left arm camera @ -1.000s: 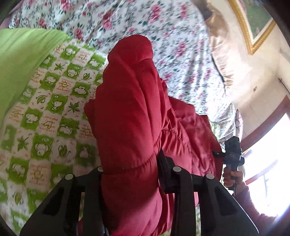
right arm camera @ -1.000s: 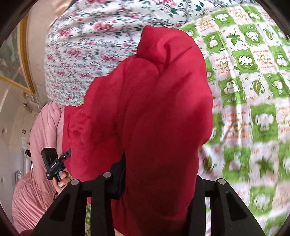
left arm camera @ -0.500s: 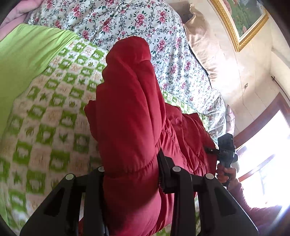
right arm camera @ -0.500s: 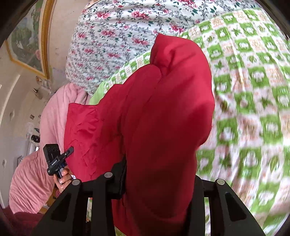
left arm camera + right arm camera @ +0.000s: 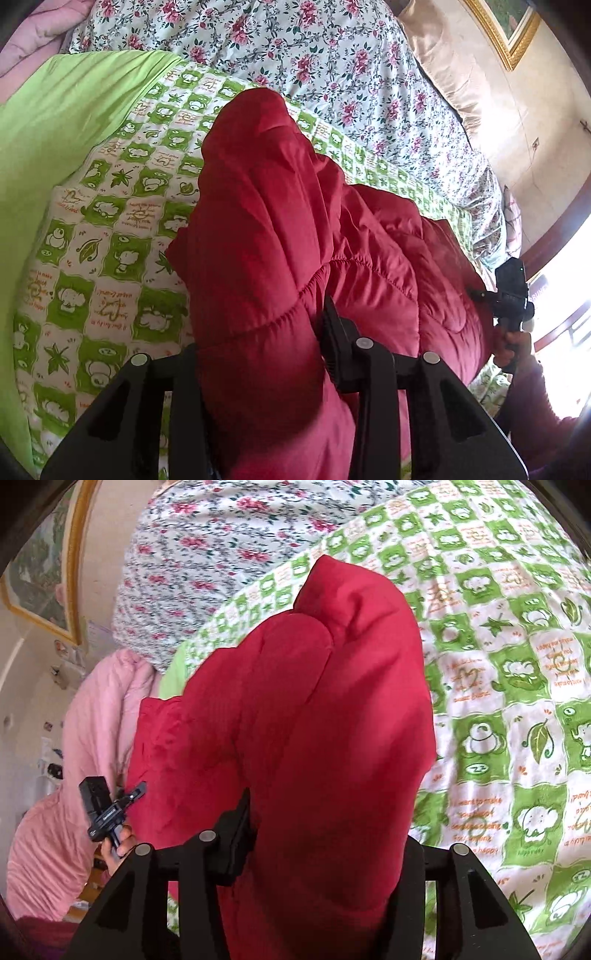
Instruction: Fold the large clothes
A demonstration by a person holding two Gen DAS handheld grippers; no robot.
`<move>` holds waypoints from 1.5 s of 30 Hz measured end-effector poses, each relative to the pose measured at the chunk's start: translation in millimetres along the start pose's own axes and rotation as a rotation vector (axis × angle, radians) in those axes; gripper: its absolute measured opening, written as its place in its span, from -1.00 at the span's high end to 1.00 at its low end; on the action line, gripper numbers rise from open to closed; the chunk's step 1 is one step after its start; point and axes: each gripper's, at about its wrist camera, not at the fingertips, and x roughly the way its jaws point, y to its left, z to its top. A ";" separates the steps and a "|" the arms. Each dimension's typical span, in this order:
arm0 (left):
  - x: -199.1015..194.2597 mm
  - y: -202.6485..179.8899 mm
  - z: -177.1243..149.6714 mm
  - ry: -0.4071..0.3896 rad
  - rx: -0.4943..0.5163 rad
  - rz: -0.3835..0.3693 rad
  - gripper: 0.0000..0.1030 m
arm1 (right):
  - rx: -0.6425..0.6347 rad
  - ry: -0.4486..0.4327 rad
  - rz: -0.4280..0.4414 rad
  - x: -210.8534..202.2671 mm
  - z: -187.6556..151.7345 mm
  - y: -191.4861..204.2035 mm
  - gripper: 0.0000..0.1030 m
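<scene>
A red padded jacket [image 5: 266, 229] fills the middle of both views and hangs over the green-and-white patterned bed cover [image 5: 103, 236]. My left gripper [image 5: 258, 354] is shut on a thick fold of the jacket, with fabric bulging between the jaws. My right gripper [image 5: 321, 834] is shut on another fold of the same jacket [image 5: 332, 701]. The jacket stretches between the two grippers; its underside is hidden. The right gripper shows at the far right of the left wrist view [image 5: 511, 295], and the left gripper at the left of the right wrist view [image 5: 107, 808].
A floral quilt [image 5: 332, 48] lies at the back of the bed. A plain green sheet [image 5: 55, 122] is at the left. A pink quilt [image 5: 92, 716] is bunched beside the bed. A framed picture [image 5: 40, 565] hangs on the wall. A bright window [image 5: 565, 295] is at the right.
Both grippers have moved with the jacket held, and the views have shifted so more of the patterned cover and floral quilt shows. Both grips are unchanged.
</scene>
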 end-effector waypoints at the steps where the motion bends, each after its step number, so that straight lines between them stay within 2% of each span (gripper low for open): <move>1: 1.3 1.4 -0.5 -0.001 -0.003 0.000 0.31 | 0.002 -0.004 -0.003 1.1 0.4 -0.4 0.00; 5: 3.8 4.8 -4.3 0.005 -0.011 0.010 0.22 | 0.008 -0.019 -0.037 -1.1 -5.5 -5.8 -0.23; 8: 3.0 3.4 -5.2 0.014 -0.014 0.037 0.02 | 0.001 -0.038 -0.084 -6.6 -10.7 -4.3 -0.43; 15: -4.9 -0.1 -4.8 0.009 0.001 0.116 -0.30 | -0.025 -0.082 -0.193 -14.3 -16.8 10.2 -0.54; 20: -21.2 3.8 -3.6 -0.041 0.008 0.184 -0.54 | -0.046 -0.107 -0.253 -18.3 -18.3 20.9 -0.60; 23: -25.3 6.3 -2.3 -0.049 -0.001 0.205 -0.54 | -0.051 -0.118 -0.268 -22.3 -20.0 21.2 -0.63; 27: -38.0 2.9 -0.9 -0.101 0.006 0.245 -0.54 | -0.046 -0.140 -0.276 -29.8 -21.5 21.6 -0.63; 32: -54.5 0.9 1.3 -0.140 -0.004 0.219 -0.54 | -0.054 -0.173 -0.289 -45.3 -25.4 24.3 -0.63; 41: -53.9 -36.3 -3.3 -0.134 0.079 0.163 -0.54 | -0.065 -0.214 -0.299 -55.1 -29.9 37.0 -0.63; 45: -46.6 -61.1 -6.1 -0.114 0.133 0.130 -0.54 | -0.117 -0.290 -0.327 -67.4 -32.1 57.1 -0.63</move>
